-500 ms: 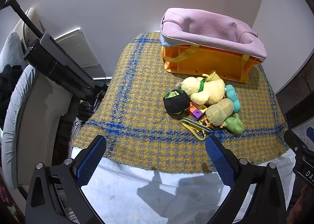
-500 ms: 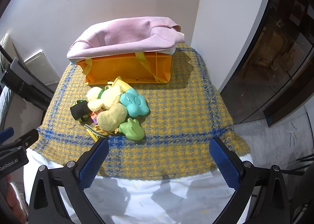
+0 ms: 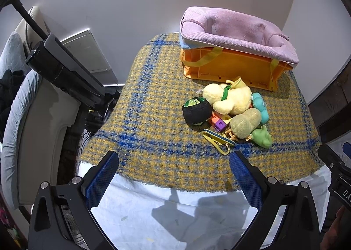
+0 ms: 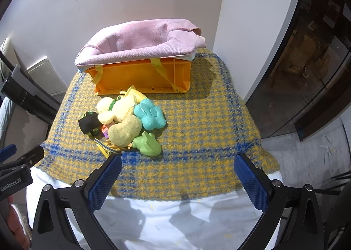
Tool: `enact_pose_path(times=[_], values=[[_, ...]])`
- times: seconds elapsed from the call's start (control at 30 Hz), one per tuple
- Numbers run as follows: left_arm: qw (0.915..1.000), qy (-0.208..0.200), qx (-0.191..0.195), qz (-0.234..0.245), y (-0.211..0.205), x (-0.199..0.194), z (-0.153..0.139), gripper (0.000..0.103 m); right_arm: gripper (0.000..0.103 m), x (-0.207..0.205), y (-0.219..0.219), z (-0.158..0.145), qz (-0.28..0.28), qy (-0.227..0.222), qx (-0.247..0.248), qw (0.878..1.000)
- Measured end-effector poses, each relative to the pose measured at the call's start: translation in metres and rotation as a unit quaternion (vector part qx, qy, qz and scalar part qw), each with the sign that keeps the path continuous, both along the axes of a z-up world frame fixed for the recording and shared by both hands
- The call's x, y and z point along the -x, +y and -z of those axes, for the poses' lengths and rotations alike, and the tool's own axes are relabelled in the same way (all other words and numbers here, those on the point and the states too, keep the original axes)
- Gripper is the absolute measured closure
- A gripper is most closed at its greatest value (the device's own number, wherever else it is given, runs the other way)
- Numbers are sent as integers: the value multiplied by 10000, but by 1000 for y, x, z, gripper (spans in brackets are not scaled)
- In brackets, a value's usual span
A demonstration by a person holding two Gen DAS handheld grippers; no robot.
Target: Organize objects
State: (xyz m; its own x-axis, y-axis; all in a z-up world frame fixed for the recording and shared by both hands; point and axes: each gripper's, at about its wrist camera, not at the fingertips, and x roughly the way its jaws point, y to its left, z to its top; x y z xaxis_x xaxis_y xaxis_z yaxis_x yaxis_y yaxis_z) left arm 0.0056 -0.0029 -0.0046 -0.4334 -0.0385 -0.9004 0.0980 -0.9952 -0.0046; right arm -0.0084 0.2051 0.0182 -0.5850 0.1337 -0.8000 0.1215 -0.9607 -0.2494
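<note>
A heap of toys lies on a yellow-and-blue plaid cloth (image 3: 153,100): a cream plush (image 3: 232,98), a tan plush (image 3: 245,122), a teal plush (image 4: 150,115), a green frog toy (image 4: 148,144), a black pouch (image 3: 196,111), coloured blocks (image 3: 219,124) and a yellow-blue strap (image 3: 216,140). Behind them stands an orange crate (image 3: 228,68) lined with pink fabric (image 3: 237,28). My left gripper (image 3: 174,176) is open and empty over the table's front edge. My right gripper (image 4: 177,178) is open and empty, in front of the heap.
A white sheet (image 3: 175,210) hangs below the cloth's front edge. A black stand (image 3: 63,68) and grey-cream seating (image 3: 19,118) are to the left. A white wall is behind. A dark glass door (image 4: 318,52) is to the right. The plaid cloth also shows in the right wrist view (image 4: 208,118).
Both views show nearly the same scene. Both grippers have shifted only slightly and remain open.
</note>
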Motion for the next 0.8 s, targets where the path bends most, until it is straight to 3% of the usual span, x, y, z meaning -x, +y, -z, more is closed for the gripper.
enact_pose_path(times=[0.8], values=[[9997, -17, -187, -167, 1, -1, 4, 0, 0, 0, 0, 1, 13, -7, 8, 10000]])
